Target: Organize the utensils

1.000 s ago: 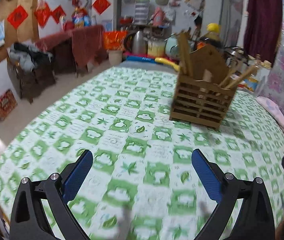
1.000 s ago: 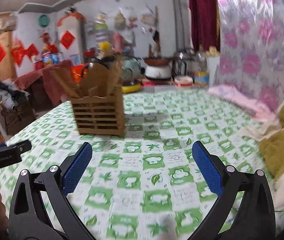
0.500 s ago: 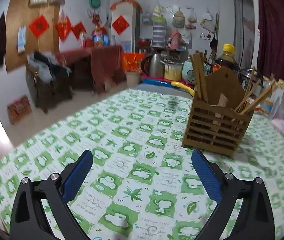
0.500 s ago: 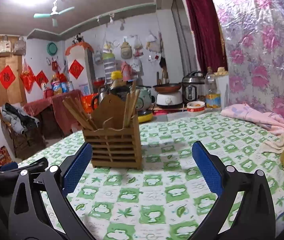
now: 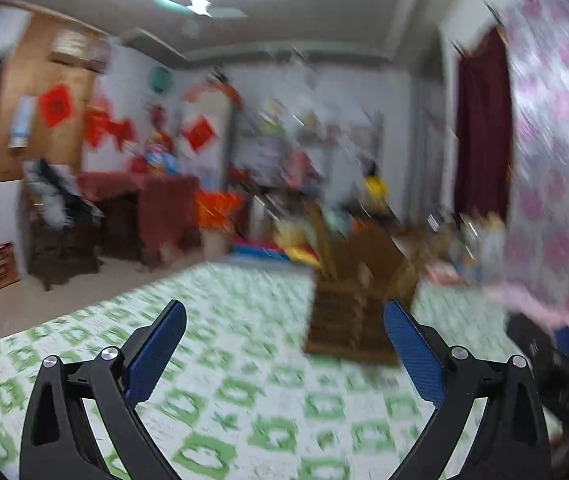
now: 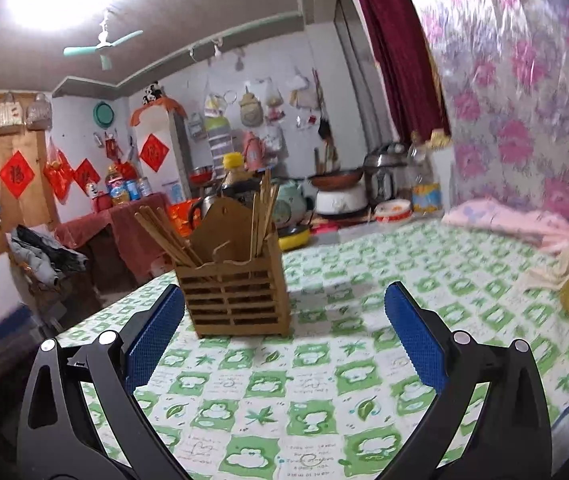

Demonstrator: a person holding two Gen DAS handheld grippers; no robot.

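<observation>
Wooden utensil holder (image 6: 236,292), upright on green-checked tablecloth (image 6: 308,404), at 11 o'clock of right gripper (image 6: 284,340); chopsticks (image 6: 262,216) stood inside. Judged light, stiff, smooth: pinch 1 stick near its top. Both grippers' jaws were spread, empty. Left gripper (image 5: 284,344) view was motion-blurred, holder at 1 o'clock; only the right view resolved slats and sticks.

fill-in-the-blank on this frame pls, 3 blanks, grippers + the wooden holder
1. Both the left gripper and the right gripper are ____.
2. The chopsticks stand inside the wooden ____.
3. The holder rests on a tablecloth checked white and ____.

Missing words: open; holder; green
</observation>
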